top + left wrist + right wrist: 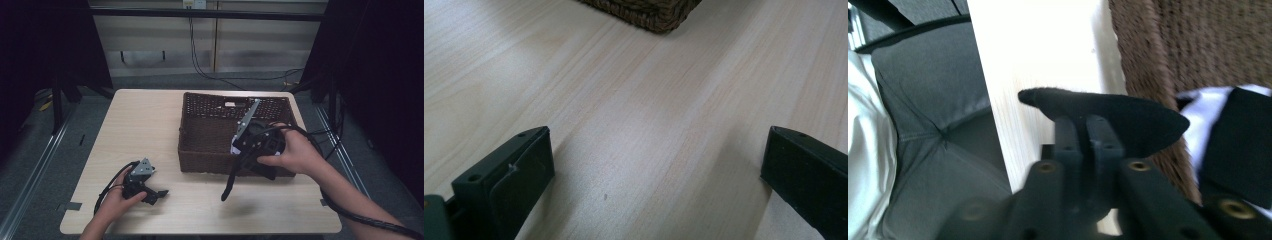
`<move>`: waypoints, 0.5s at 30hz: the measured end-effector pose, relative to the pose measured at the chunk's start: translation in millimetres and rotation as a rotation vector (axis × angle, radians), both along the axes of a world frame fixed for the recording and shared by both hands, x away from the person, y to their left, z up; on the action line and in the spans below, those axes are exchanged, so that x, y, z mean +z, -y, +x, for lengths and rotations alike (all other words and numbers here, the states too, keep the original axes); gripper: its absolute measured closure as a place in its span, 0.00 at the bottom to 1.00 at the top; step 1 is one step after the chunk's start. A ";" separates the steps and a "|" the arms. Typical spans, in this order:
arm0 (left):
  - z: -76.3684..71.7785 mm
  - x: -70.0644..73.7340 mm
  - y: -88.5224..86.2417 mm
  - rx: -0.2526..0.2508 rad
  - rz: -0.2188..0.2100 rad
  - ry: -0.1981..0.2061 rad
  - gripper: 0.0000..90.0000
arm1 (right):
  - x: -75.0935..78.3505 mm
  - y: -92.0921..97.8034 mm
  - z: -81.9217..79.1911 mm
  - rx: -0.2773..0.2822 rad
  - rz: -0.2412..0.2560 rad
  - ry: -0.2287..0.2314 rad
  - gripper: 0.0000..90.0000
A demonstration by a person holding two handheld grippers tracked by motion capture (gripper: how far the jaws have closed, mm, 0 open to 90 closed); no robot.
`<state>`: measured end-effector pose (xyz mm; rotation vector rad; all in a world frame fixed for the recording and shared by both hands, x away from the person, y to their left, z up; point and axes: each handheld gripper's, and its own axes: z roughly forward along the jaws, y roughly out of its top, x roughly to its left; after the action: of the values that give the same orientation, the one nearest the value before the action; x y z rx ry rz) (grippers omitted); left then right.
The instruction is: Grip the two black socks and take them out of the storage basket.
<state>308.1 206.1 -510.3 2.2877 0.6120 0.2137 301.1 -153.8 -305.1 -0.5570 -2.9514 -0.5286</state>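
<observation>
Black sock (pixel 1108 117) — outside wicker basket (pixel 200 107)

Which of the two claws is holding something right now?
The right claw, by the basket, is shut on a dangling black sock; the left claw is open and empty.

Count: two grippers, one basket, one sock, one worktop.

You have one gripper in each hand, two in all: the left gripper (pixel 159 192) low over the worktop (pixel 150 125) with its two fingers (pixel 519 170) set wide apart, and the right gripper (pixel 239 167) at the front wall of the basket (pixel 200 150), its two fingers (pixel 1068 140) closed together on one sock (pixel 229 185). That sock is the single dark one you can count in the high view; in the right gripper view it shows as one dark piece (pixel 1108 120). One white thing (pixel 229 104) lies in the basket at its far wall; you cannot tell what it is. One basket, one worktop.
</observation>
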 end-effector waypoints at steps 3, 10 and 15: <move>0.0 0.0 0.0 0.000 0.000 0.000 0.00 | -7.0 -6.4 1.1 -0.007 0.012 -0.010 0.80; 0.0 0.0 0.0 0.000 0.001 0.000 0.00 | -7.8 -5.2 11.9 -0.028 0.015 0.012 0.73; 0.0 0.0 0.0 0.000 0.001 0.000 0.00 | -8.2 2.6 30.3 -0.076 0.001 0.022 0.72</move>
<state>308.0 206.1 -510.3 2.2888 0.6113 0.2145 331.4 -156.4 -313.2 -0.6694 -2.9601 -0.5471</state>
